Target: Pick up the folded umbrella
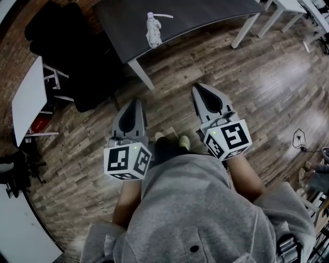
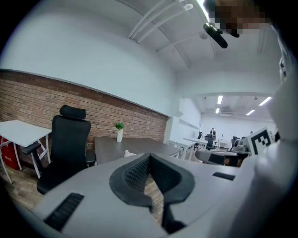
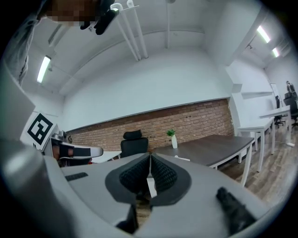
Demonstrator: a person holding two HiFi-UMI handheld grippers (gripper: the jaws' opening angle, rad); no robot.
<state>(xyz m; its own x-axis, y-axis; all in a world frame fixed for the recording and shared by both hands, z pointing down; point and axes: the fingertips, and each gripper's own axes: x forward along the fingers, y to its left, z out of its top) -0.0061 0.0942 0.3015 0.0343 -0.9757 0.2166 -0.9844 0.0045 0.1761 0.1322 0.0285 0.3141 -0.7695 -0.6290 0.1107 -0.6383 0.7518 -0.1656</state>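
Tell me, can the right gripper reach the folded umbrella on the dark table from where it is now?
Probably not yet. The right gripper hangs over the wooden floor, short of the dark table, where the folded umbrella lies. Nothing blocks the way, but its jaws are shut.

This is an open-plan office: a dark desk (image 1: 195,15) at twelve o'clock, a black swivel chair (image 2: 70,139) at eleven, a white desk (image 1: 28,97) at nine (all on wood-plank floor (image 1: 247,77)), a brick wall (image 2: 28,97), and strip lights (image 2: 220,99) over further desks (image 2: 184,143).
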